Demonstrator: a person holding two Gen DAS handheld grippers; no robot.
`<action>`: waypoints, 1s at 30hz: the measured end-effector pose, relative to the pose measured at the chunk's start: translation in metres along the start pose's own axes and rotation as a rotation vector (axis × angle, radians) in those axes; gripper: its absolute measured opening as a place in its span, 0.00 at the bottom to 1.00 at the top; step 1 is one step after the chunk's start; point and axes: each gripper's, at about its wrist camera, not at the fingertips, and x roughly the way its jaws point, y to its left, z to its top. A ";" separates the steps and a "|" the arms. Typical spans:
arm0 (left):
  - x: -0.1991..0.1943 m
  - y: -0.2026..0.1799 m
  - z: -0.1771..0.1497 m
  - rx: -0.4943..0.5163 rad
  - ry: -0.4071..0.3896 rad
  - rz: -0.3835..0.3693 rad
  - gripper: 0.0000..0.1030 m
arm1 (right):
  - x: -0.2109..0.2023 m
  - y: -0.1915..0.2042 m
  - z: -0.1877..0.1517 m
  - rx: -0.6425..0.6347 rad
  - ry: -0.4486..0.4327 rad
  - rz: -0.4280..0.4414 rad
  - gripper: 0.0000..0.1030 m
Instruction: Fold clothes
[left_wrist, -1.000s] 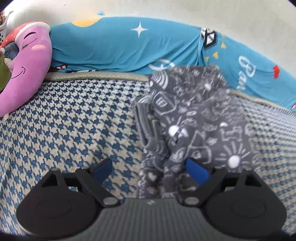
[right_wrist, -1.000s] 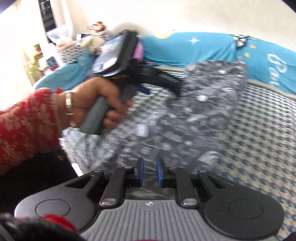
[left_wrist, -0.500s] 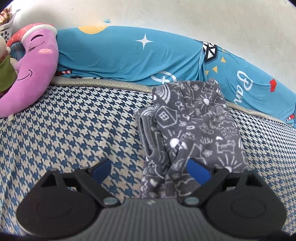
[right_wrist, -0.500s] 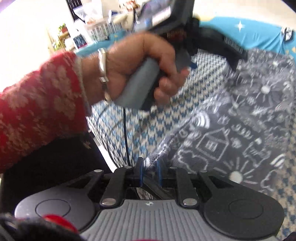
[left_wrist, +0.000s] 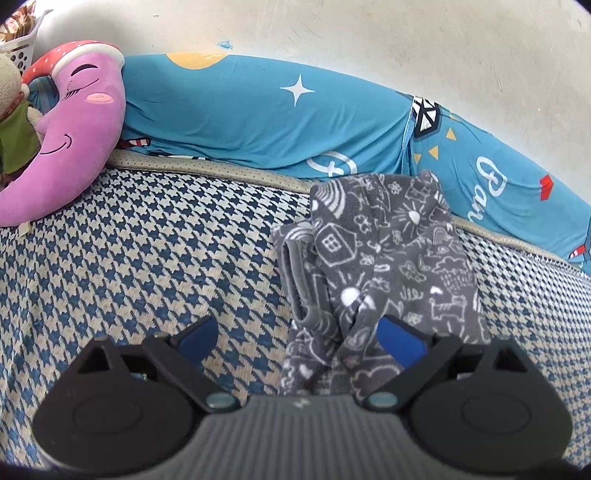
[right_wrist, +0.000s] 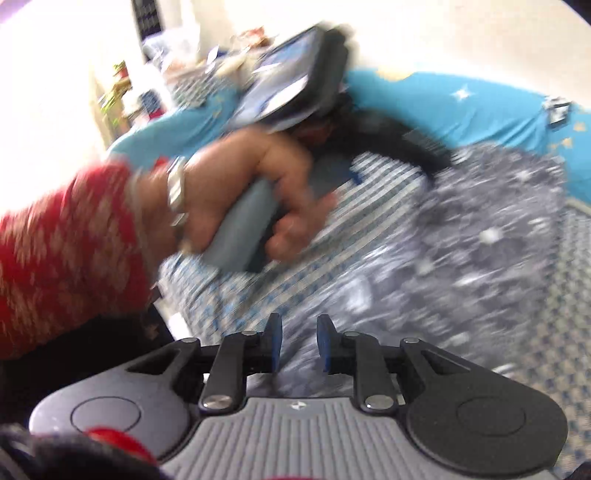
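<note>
Grey printed garment (left_wrist: 388, 266) lies part-folded on the bed (left_wrist: 147, 258), near the blue bolster (left_wrist: 258, 118). Left tongs (left_wrist: 301, 338) gape wide, nothing held. Right tongs (right_wrist: 298, 345) have just been opening — a narrow gap, no cloth between. Next fold: grab edges w/ both, lift evenly, lay flat.

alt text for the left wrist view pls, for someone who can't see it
A folded grey doodle-print garment lies on a blue houndstooth bedcover; the open left gripper hovers over its near end. Behind are a blue pillow and purple moon plush.
</note>
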 end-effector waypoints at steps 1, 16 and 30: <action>0.001 -0.001 0.001 -0.002 -0.003 0.000 0.95 | -0.005 -0.009 0.003 0.020 -0.010 -0.025 0.23; 0.040 -0.019 0.034 -0.069 -0.056 -0.012 0.96 | -0.011 -0.150 0.038 0.344 -0.111 -0.243 0.24; 0.079 -0.027 0.053 -0.105 -0.054 -0.017 0.96 | 0.026 -0.224 0.051 0.518 -0.147 -0.233 0.27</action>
